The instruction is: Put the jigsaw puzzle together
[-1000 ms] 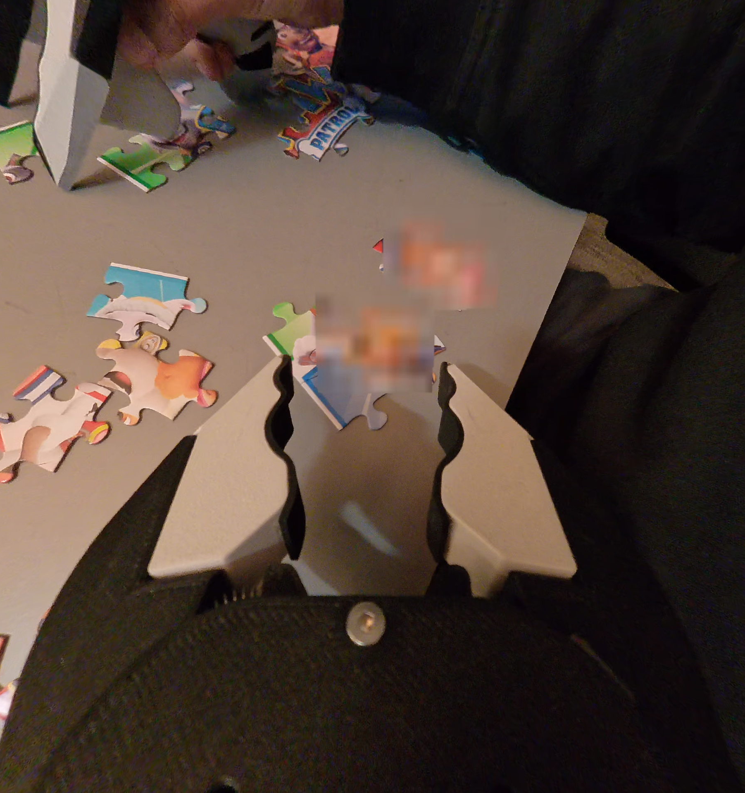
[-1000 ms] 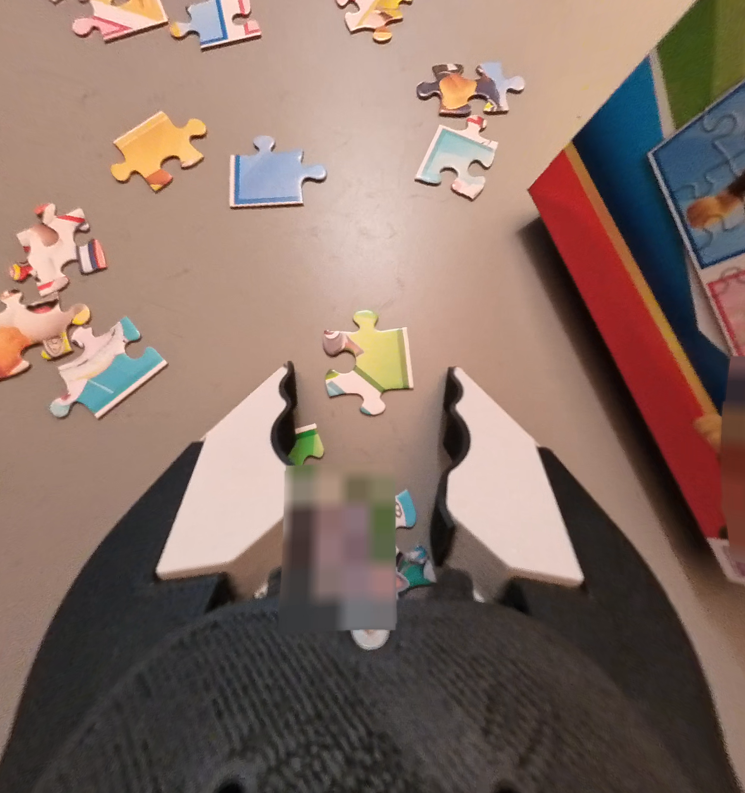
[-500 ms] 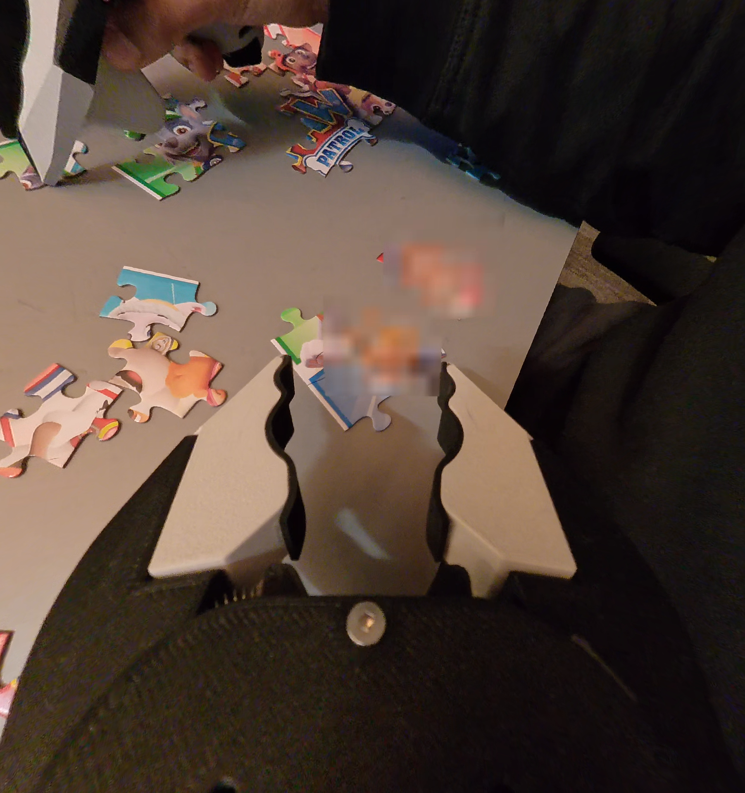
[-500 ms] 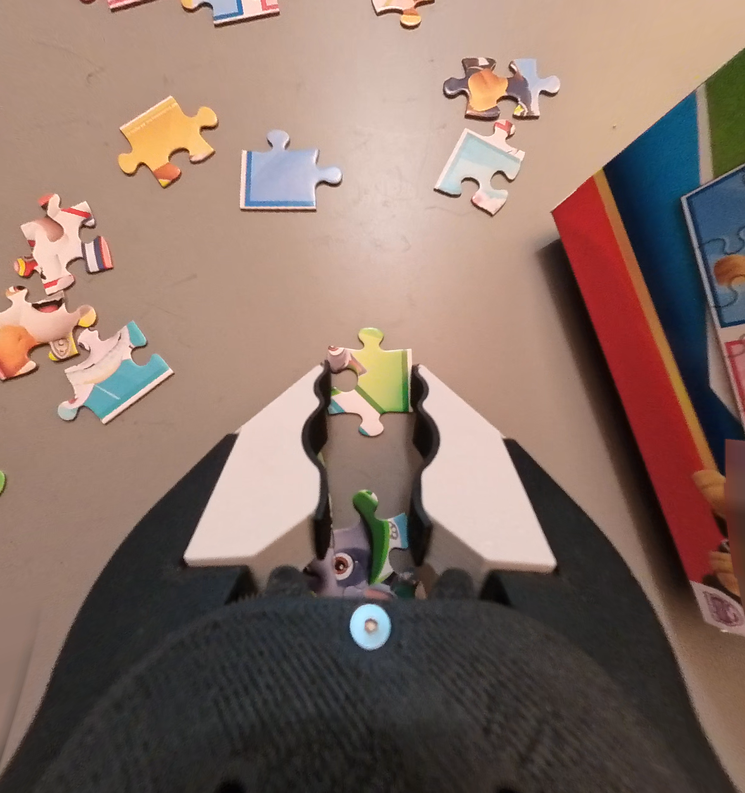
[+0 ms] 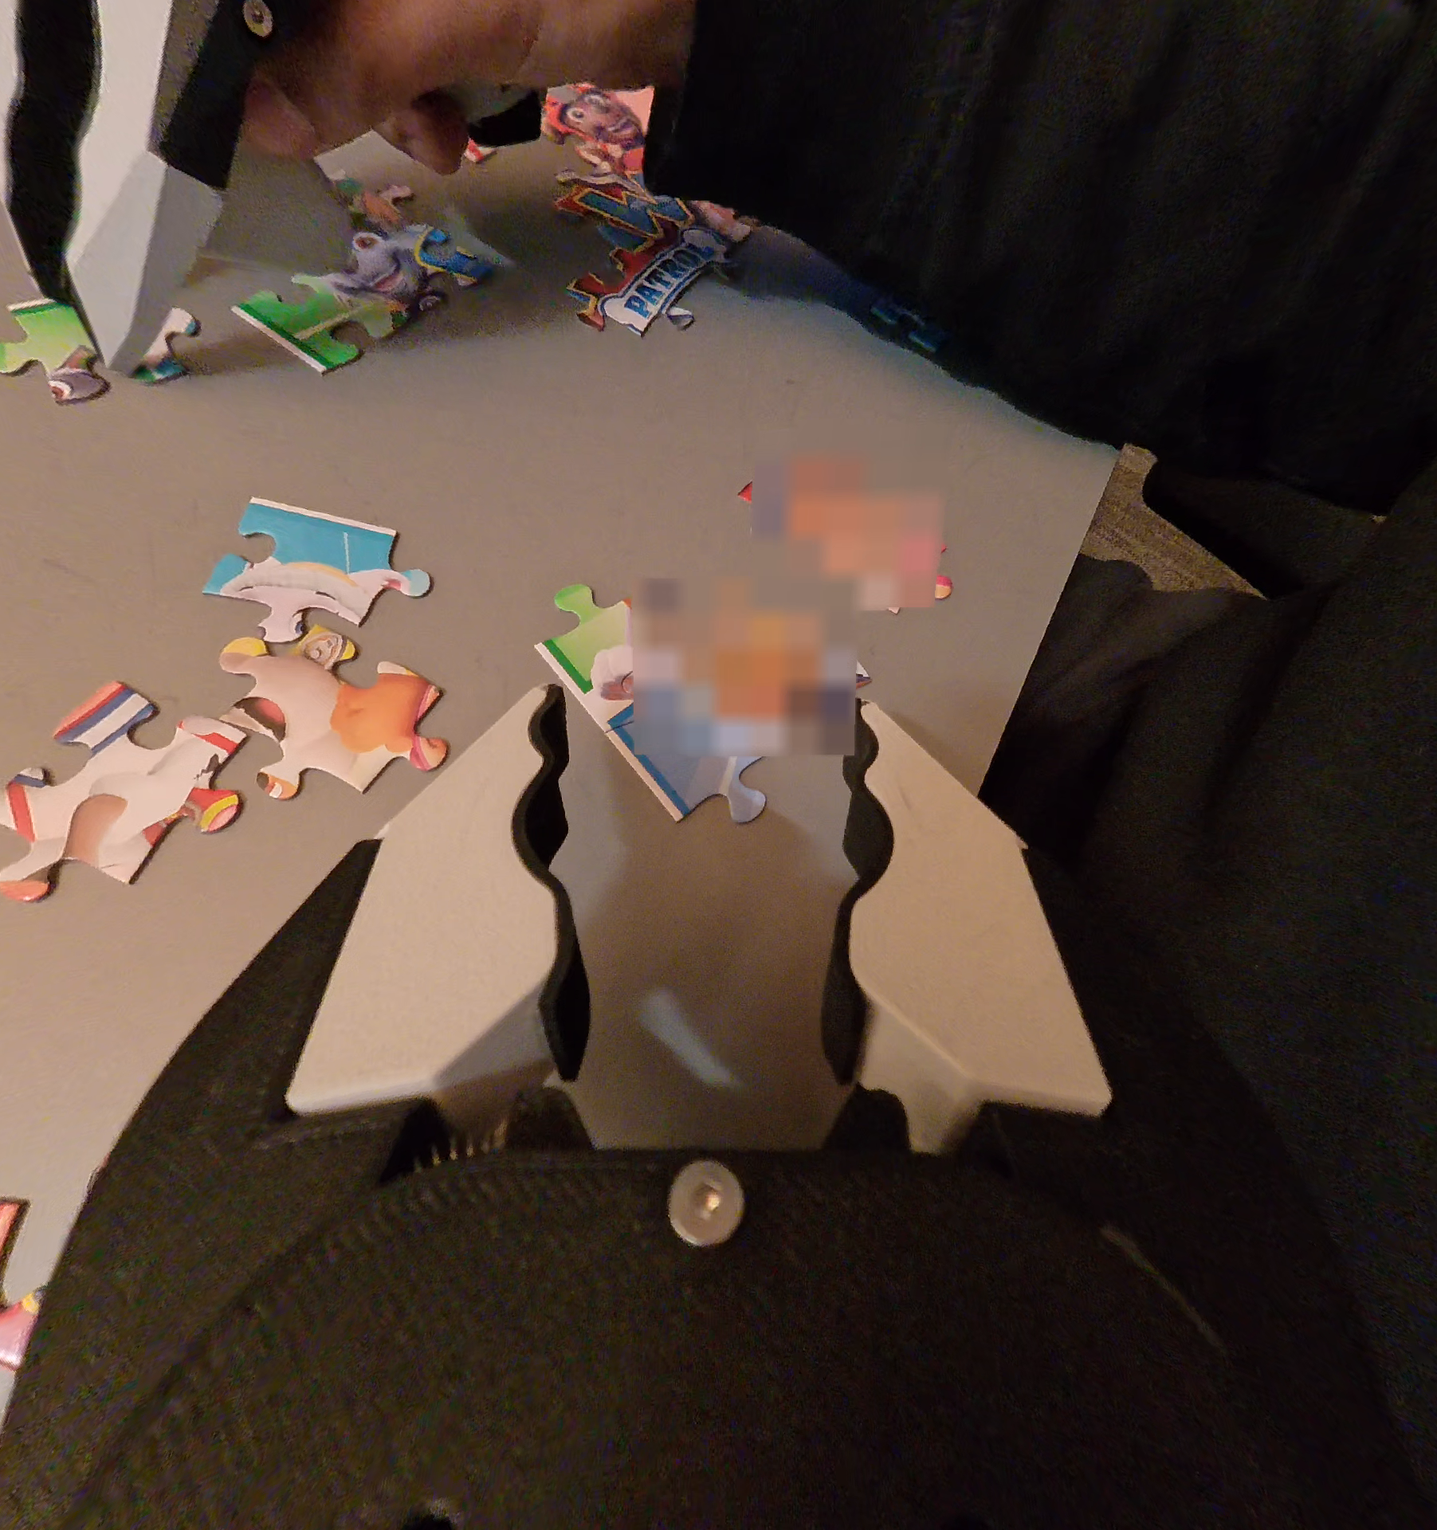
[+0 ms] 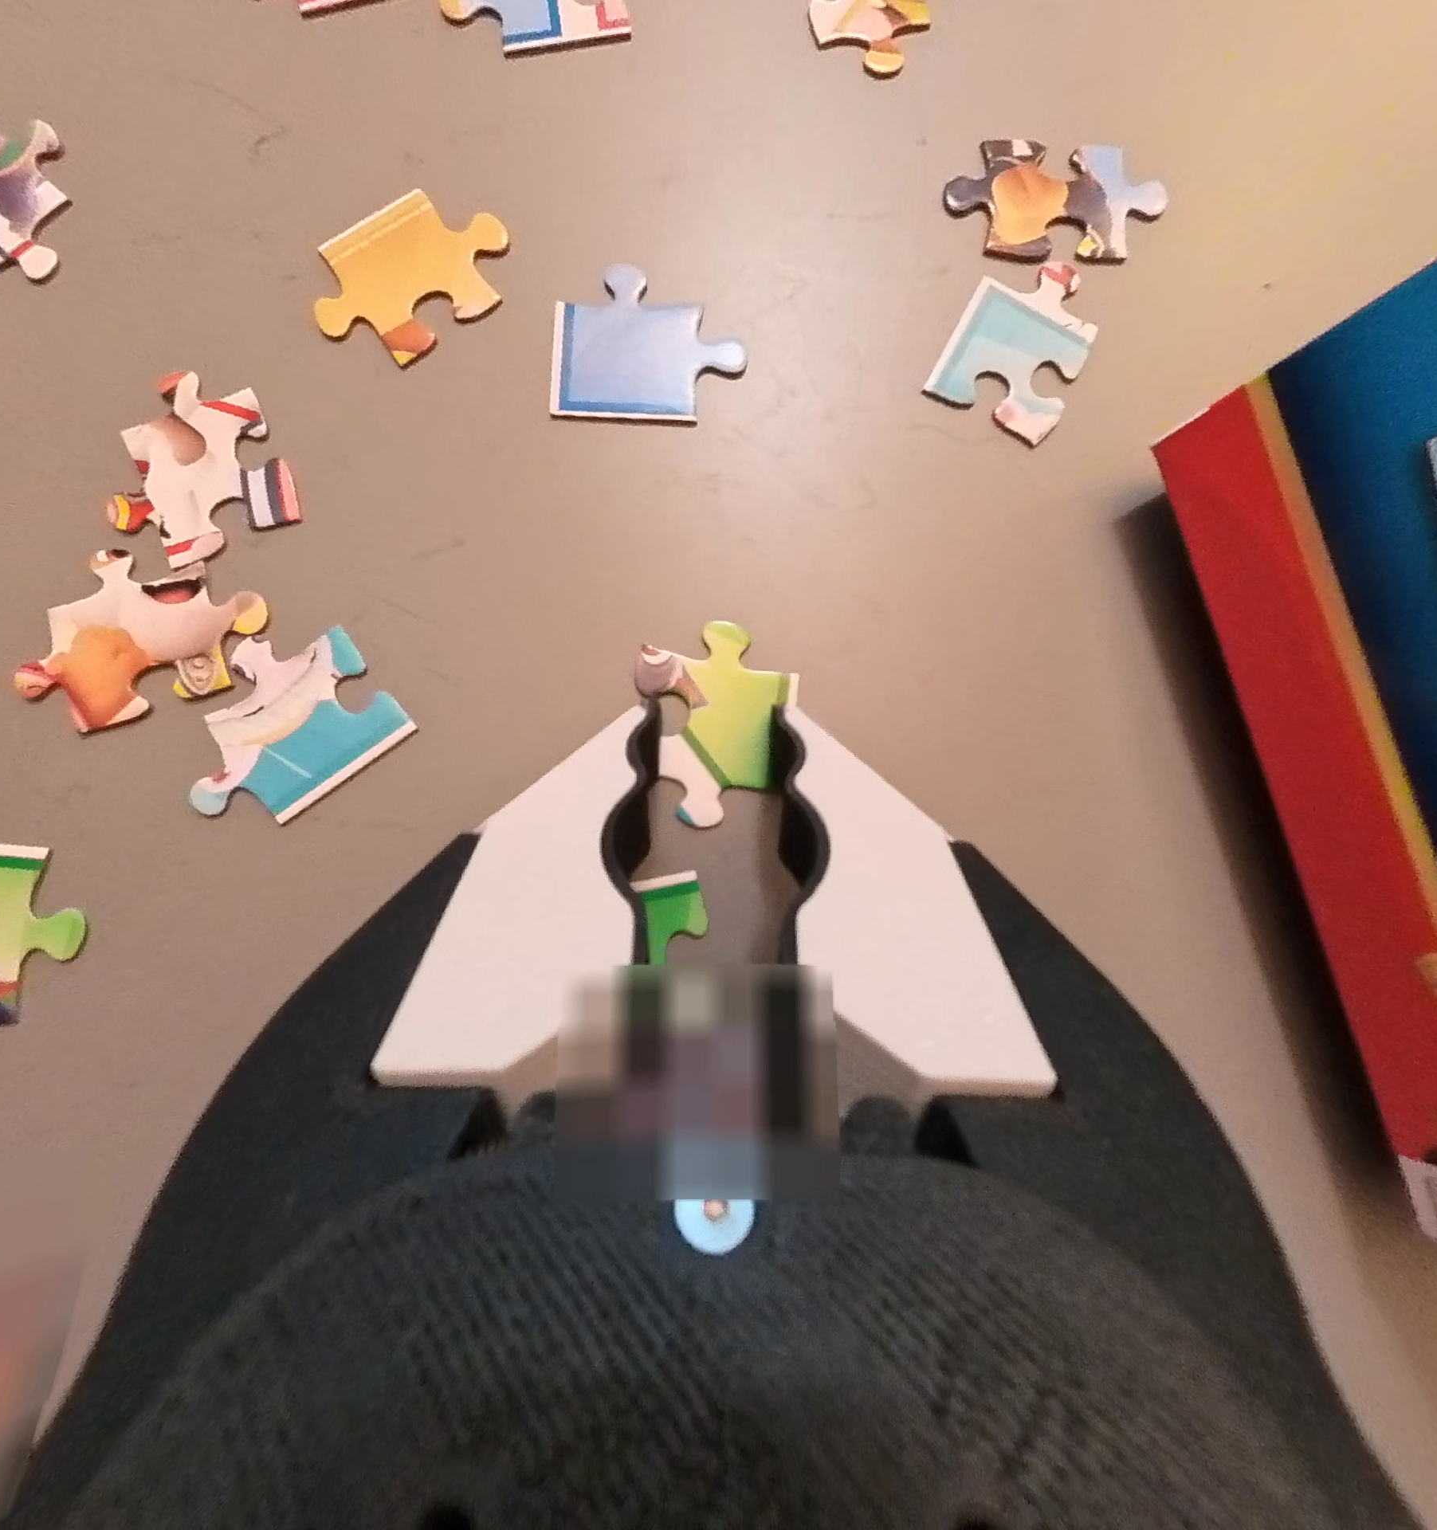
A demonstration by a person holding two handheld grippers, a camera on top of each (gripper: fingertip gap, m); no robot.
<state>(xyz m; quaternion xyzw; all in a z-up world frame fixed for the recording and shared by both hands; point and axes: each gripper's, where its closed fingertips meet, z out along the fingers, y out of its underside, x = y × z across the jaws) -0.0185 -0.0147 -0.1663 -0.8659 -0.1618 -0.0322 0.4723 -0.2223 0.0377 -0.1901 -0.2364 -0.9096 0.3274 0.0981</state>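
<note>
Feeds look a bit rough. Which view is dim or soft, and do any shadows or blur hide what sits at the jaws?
Left wrist view: dim, warm-toned; dark clothing swallows the right side; mosaic patches cover part of the joined pieces ahead of the open left gripper. Right wrist view: brighter, slightly motion-soft; the puzzle box casts a shadow on the table; the green piece between the jaws reads clearly.

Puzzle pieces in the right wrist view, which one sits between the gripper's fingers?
The light green piece, clamped at the right gripper's fingertips; the others lie loose on the table.
</note>
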